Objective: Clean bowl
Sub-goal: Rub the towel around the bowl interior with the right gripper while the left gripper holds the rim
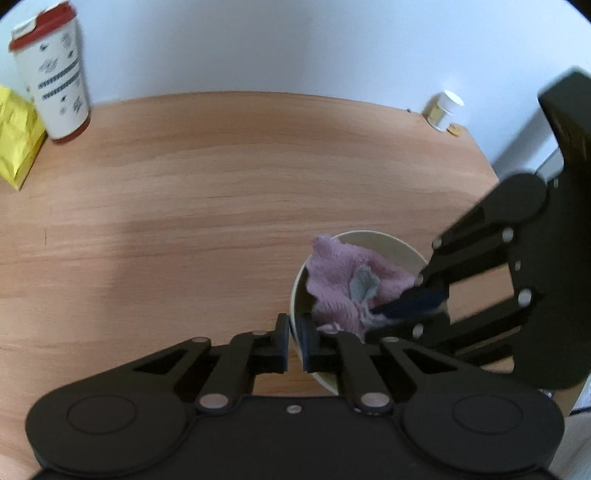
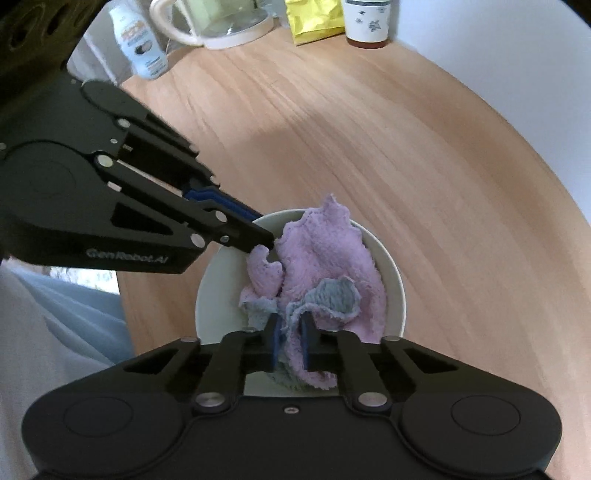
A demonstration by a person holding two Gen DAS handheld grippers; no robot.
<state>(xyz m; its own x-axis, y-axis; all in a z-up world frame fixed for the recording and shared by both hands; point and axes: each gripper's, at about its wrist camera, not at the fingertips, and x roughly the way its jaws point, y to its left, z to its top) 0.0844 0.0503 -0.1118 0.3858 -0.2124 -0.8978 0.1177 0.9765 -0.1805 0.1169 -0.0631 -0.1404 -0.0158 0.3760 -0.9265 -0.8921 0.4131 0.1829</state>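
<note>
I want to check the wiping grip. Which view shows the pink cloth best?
The right wrist view: the pink cloth fills the bowl, with the right gripper shut on it. The left wrist view shows it smaller and partly hidden behind that gripper.

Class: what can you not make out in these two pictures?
- Bowl floor, both views: the cloth covers it, so dirt cannot be judged.
- Bowl's near rim, right wrist view: behind the right tool.
- Canister top, right wrist view: cut off by the edge.
- Bottle label, right wrist view: blurred.
</note>
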